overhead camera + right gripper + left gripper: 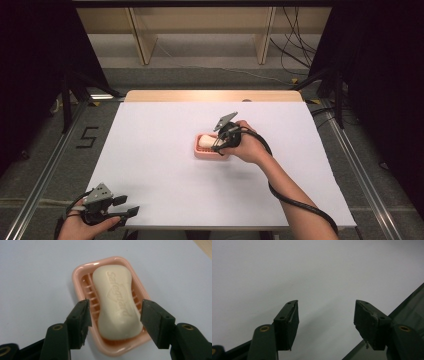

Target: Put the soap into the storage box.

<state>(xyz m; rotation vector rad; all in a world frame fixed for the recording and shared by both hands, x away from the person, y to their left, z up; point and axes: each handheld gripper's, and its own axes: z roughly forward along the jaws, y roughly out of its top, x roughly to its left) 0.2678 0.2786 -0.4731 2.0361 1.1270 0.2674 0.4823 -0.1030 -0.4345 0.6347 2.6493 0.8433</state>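
Soap: my bar of soap (117,302) lies in the pink soap dish (80,272), a little right of the bench's middle in the high view.
Right gripper: my right gripper (115,315) hangs over the near end of the bar, jaws apart on either side of it, pads not pressing.
Left gripper: my left gripper (326,315) rests at about 7 o'clock from the dish, well apart, jaws spread over bare sheet.
Bench: the white bench (165,150) has a wooden strip (210,96) at 12 o'clock.
Obstructions: only the dish rim stands beside the bar.
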